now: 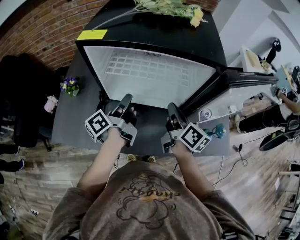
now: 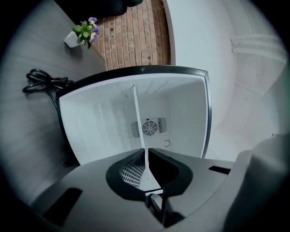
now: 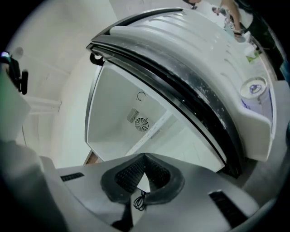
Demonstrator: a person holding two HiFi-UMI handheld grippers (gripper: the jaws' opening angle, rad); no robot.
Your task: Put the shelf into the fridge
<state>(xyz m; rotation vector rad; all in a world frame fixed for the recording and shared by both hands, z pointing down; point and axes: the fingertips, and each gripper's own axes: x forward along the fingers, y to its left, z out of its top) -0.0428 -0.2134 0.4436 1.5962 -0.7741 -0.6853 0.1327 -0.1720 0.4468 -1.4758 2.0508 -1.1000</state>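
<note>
A black mini fridge (image 1: 154, 33) stands open toward me, its inside white. The white wire shelf (image 1: 145, 68) lies flat inside it. My left gripper (image 1: 125, 99) is shut on the shelf's front edge at the left. In the left gripper view the shelf (image 2: 138, 118) shows edge-on as a thin white line running into the closed jaws of the left gripper (image 2: 146, 158). My right gripper (image 1: 171, 108) is at the front edge on the right. Its jaws meet at the right gripper (image 3: 145, 156), with the shelf's (image 3: 152, 131) edge leading into them.
The fridge door (image 1: 243, 79) hangs open at the right. Flowers (image 1: 173, 7) and a yellow note (image 1: 92, 34) lie on the fridge top. A small potted plant (image 1: 70, 86) and a black cord (image 2: 43, 81) sit on the grey table (image 1: 70, 122) to the left. A fan grille (image 2: 149, 128) is on the fridge's back wall.
</note>
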